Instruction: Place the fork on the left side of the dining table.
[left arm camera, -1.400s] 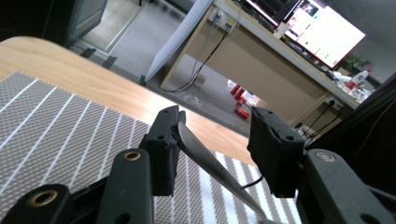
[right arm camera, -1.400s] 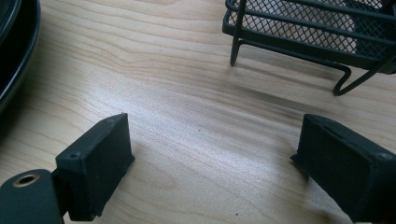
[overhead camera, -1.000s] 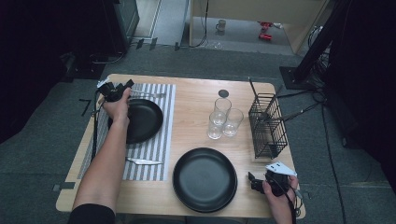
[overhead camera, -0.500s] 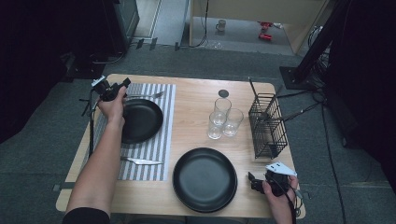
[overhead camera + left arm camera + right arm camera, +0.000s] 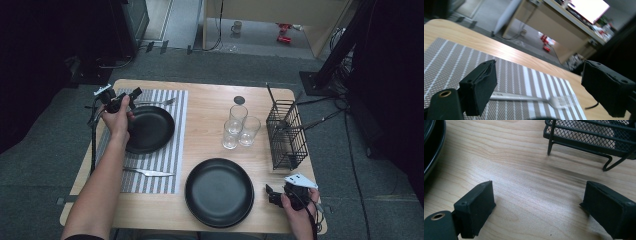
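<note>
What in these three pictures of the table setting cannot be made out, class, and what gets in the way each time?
- Small black plate, high view: its left edge is hidden by the left hand.
- Fork, left gripper view: handle end behind the near jaw; tines blurred.
- Wire basket, right gripper view: cut off by the top edge; contents unreadable.
- Dark round spot beyond the glasses, high view: too small to identify.

centre: bare table (image 5: pixel 207 125) | right: glasses (image 5: pixel 240 127), wire basket (image 5: pixel 286 132) block

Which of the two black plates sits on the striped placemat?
The smaller plate at the left, under the left gripper, lies on the placemat. The larger plate lies on bare table near the front edge.
</note>
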`<state>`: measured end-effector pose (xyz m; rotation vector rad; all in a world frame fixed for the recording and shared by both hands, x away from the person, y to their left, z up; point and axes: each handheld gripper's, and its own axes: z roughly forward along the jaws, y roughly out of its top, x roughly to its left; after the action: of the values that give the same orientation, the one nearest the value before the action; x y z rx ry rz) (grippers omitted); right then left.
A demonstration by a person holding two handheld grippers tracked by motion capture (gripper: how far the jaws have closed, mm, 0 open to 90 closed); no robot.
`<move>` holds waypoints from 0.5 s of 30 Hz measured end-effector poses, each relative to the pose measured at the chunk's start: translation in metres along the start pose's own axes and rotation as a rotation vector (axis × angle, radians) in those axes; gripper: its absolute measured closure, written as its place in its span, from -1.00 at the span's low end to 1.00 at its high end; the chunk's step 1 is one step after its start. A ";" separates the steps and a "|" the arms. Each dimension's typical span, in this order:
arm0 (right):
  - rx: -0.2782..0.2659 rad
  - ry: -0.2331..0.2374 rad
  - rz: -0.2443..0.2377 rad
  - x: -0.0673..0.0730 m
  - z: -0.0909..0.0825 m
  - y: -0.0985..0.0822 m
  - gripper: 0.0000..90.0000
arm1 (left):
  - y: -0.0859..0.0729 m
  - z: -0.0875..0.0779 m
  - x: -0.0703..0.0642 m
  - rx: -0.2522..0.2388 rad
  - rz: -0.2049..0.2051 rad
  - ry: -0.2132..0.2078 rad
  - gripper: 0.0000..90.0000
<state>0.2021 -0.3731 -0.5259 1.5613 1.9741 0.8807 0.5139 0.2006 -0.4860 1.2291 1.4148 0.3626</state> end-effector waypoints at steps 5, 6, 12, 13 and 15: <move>0.001 0.002 -0.002 0.000 0.000 0.000 -0.79 | 0.001 -0.015 -0.014 0.057 0.054 0.028 -0.70; 0.002 0.003 -0.003 0.000 0.000 0.000 -0.80 | 0.001 -0.015 -0.014 0.057 0.054 0.028 -0.70; 0.004 0.006 -0.006 0.000 0.000 0.000 -0.81 | -0.003 -0.032 -0.027 0.084 0.097 -0.031 -0.73; 0.004 0.006 -0.006 0.000 0.000 0.000 -0.82 | -0.004 -0.034 -0.028 0.090 0.106 -0.032 -0.73; 0.005 0.007 -0.007 0.000 0.001 0.000 -0.83 | -0.007 -0.036 -0.031 0.106 0.149 -0.015 -0.74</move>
<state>0.2025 -0.3726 -0.5262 1.5553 1.9868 0.8801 0.4725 0.1877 -0.4642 1.4259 1.3476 0.3835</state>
